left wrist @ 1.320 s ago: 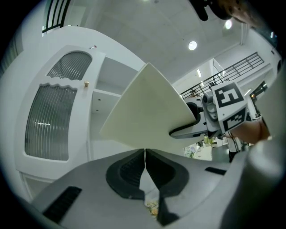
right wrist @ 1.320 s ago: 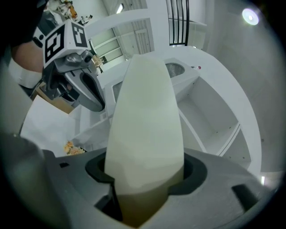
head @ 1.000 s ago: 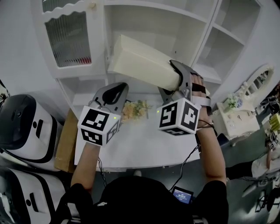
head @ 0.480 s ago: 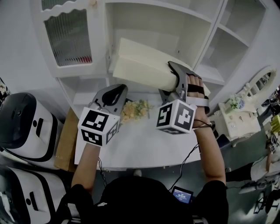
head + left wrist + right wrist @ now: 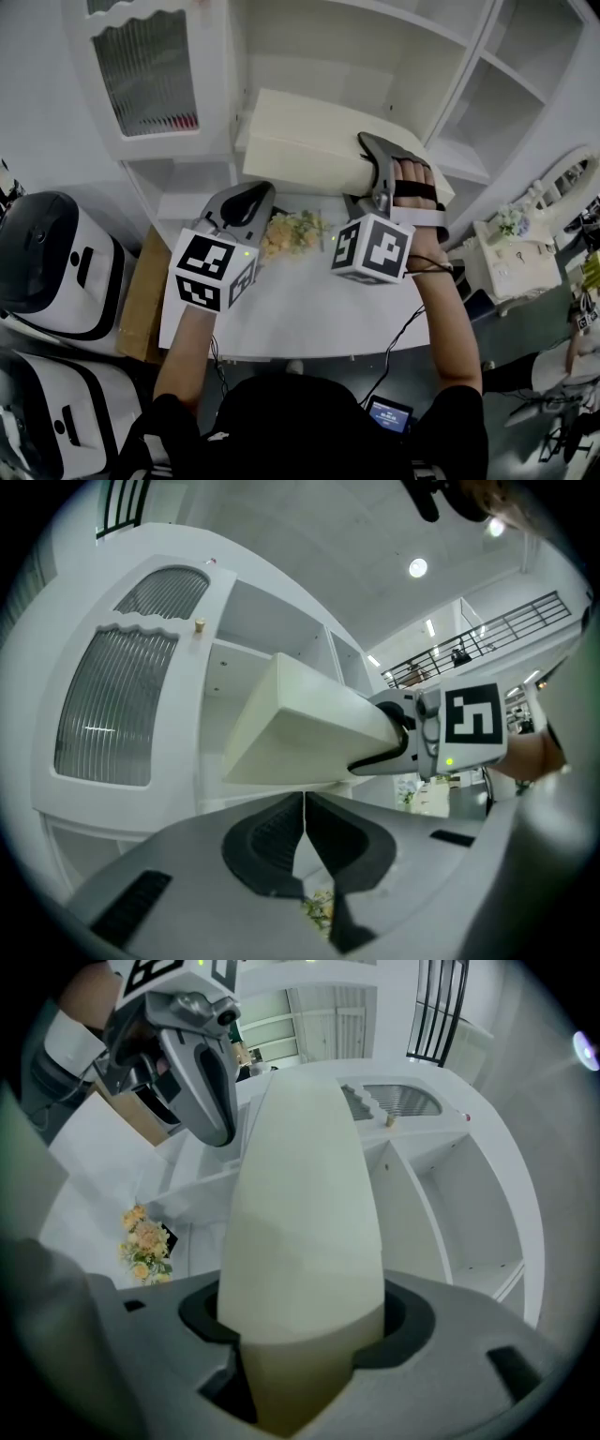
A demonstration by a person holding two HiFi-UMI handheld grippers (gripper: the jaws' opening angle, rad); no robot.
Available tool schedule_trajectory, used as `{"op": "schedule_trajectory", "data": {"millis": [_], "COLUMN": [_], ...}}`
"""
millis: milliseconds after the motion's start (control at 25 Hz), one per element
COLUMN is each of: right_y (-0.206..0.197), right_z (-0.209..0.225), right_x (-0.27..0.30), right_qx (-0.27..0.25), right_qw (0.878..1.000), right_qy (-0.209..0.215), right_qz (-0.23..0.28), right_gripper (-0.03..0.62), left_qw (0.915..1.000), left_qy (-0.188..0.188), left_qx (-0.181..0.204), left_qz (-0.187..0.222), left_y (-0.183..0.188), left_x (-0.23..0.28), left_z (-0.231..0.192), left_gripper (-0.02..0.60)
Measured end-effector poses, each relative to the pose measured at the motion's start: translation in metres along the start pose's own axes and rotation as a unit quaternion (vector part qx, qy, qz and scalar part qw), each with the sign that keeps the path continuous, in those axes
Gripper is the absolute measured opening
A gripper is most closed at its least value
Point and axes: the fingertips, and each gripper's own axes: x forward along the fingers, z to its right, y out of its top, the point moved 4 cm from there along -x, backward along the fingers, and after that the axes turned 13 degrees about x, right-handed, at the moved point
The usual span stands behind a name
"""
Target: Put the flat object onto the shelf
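The flat object is a cream slab-shaped box point(image 5: 309, 150), held nearly level in front of the white shelf unit's point(image 5: 448, 94) middle bay. My right gripper point(image 5: 375, 176) is shut on its near end; in the right gripper view the box point(image 5: 305, 1204) fills the gap between the jaws point(image 5: 305, 1335) and points at the shelves. The box's far end hangs by the bay's lower left corner; I cannot tell whether it touches. My left gripper point(image 5: 246, 202) hangs lower left of the box, shut on nothing. The left gripper view shows its jaws point(image 5: 304, 803) closed below the box point(image 5: 309, 728).
A small bunch of yellow flowers point(image 5: 292, 232) lies on the white table point(image 5: 300, 314) under the box. A ribbed glass cabinet door point(image 5: 145, 75) stands left of the bay. White and black machines point(image 5: 56, 272) and a cardboard piece point(image 5: 141, 300) sit at the left, a small vanity point(image 5: 511, 253) at the right.
The right gripper has shifted slightly left and toward the shelf, and the box has turned flatter, with its far end nearer the middle bay. The left gripper has barely moved.
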Motion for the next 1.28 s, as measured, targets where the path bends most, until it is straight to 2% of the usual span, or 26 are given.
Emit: {"op": "schedule_trajectory", "data": {"millis": [760, 1280], "right_y": [-0.013, -0.024], "right_z": [-0.027, -0.034], "right_x": [0.033, 0.053], "right_qx": [-0.057, -0.057], "right_qw": [0.998, 0.998], "right_qy": [0.009, 0.014], "right_qz": [-0.01, -0.011], "right_gripper": [0.299, 0.3], "left_qw": [0.9993, 0.9985], "left_qy": [0.011, 0.011], "left_qx": [-0.024, -0.031], "left_qz": [-0.025, -0.042], "left_y": [-0.031, -0.046], "left_x": [0.012, 0.025], "left_z": [-0.007, -0.008], "left_gripper": [0.008, 0.008]}}
